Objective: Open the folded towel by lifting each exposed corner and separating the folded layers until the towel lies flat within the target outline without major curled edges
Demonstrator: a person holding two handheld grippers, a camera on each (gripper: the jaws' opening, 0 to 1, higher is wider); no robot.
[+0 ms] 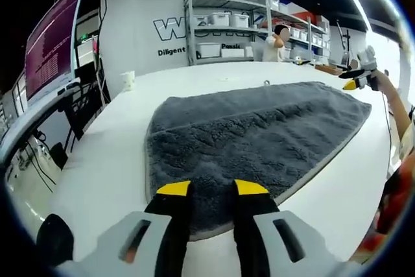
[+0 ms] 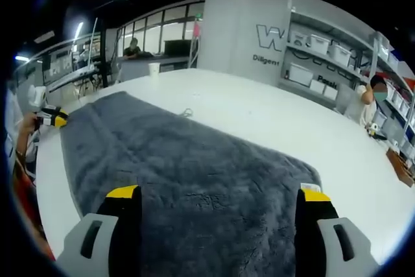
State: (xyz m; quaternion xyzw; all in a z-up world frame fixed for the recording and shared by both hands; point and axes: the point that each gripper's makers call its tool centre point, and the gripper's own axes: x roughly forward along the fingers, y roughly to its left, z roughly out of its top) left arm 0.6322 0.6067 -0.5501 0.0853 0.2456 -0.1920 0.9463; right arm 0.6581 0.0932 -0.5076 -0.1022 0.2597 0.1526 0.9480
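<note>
My left gripper [image 1: 212, 188] has its jaws a narrow gap apart, hovering over the near edge of the towel [image 1: 259, 131] with nothing between them; my right gripper [image 2: 219, 193] has its jaws spread wide, empty too, above the towel's middle. The towel lies spread on the white table [image 1: 104, 160], grey and thick-piled, and from the left gripper view it tapers to a rounded corner close to me while the far side runs broad toward the right gripper seen at the table's far end. I judge it soft and floppy, light enough to lift by a pinch, and grippy rather than slick, though a single layer could slip free if I bite too shallow. I'd take it right at a corner or hem, where the layers can be told apart; I cannot tell here whether any fold remains. A cup [image 1: 128, 80] stands well apart from it, with bare tabletop all round for dragging the cloth outward.
</note>
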